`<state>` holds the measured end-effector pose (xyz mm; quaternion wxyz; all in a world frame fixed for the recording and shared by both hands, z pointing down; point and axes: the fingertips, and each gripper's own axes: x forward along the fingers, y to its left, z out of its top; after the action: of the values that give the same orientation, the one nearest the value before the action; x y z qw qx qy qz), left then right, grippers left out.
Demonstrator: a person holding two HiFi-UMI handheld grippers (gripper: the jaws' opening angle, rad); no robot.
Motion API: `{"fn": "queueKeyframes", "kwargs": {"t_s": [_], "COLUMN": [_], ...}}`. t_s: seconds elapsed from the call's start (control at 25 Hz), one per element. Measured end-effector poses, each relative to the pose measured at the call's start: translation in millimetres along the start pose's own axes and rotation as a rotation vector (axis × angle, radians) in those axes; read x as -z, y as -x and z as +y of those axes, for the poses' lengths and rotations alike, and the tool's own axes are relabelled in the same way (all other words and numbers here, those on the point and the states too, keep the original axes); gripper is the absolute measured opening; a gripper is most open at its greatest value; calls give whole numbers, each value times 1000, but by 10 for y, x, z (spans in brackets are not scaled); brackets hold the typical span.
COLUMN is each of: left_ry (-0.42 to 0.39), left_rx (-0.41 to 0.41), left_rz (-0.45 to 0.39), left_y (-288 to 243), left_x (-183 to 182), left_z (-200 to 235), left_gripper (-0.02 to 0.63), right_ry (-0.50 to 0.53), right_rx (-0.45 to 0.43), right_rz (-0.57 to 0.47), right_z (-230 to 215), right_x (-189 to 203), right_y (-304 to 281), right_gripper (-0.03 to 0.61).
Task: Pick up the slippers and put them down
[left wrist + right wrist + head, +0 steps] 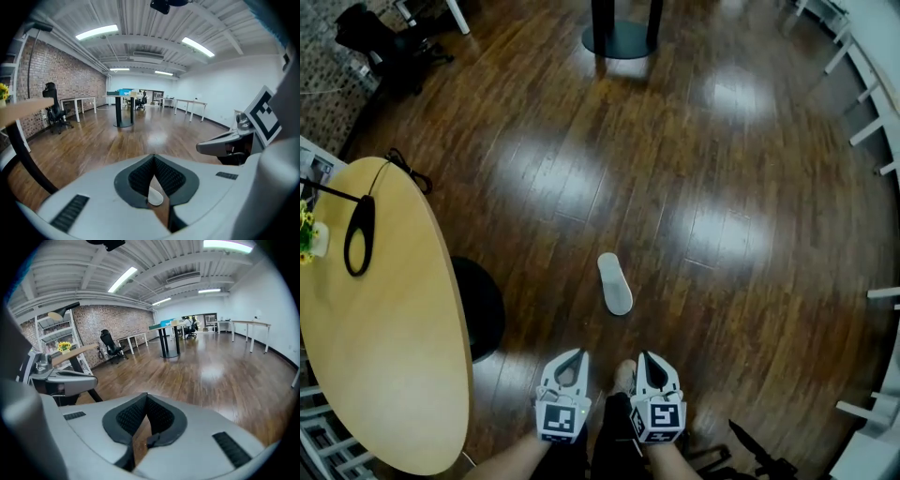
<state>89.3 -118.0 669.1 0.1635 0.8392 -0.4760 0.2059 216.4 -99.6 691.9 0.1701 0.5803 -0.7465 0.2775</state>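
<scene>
One white slipper (615, 283) lies flat on the dark wood floor, a little ahead of both grippers. My left gripper (579, 355) and right gripper (642, 357) hang side by side near the bottom of the head view, raised off the floor. Their jaws are closed tip to tip with nothing gripped. In the left gripper view the left gripper (153, 156) has its pads meeting, and a white piece of the slipper (155, 197) shows on the floor through the slit behind them. The right gripper (146, 395) is likewise shut and empty. A pale shape (624, 375) between the grippers is too hidden to identify.
A round wooden table (394, 375) fills the left side, with a black looped object (358, 234) on it and its black base (483, 305) close to my left gripper. A pedestal table base (619, 37) stands far ahead, an office chair (384, 47) far left, white desk legs (862, 131) right.
</scene>
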Motion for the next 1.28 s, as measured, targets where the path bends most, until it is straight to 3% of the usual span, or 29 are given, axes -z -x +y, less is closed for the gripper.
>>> {"fn": "queueKeyframes", "kwargs": {"t_s": [0.4,0.6,0.68,0.88,1.0,1.28], "left_ry": [-4,-85,-128,-33,-35,-24], "left_rx": [-31,16,44,-9,-49,-60], "left_rz": [-103,-213,-243,-249,-259,-259], "left_y": [1512,2009,2141,2389,2475,2583], "left_x": [-1445,-1979,-2095,-2213,-2273,-2215], "left_z": [-406,-669,-809,-826,-693,-624], "left_gripper": [6,6,6,6,6,6], "right_ry": [83,140,159,169,176,187], "right_rx": [-96,-120,-126,-149,-148,-192], "right_rz": [-135,-211,-228,-269,-302,-250], "right_z": [588,799,873,940,932,1135], "right_x": [-1363,-1807,-1879,-2095,-2229,-2027], "right_y": [1645,2200,2368,2675,2721,2744], "right_gripper": [14,14,14,12,12,11]}}
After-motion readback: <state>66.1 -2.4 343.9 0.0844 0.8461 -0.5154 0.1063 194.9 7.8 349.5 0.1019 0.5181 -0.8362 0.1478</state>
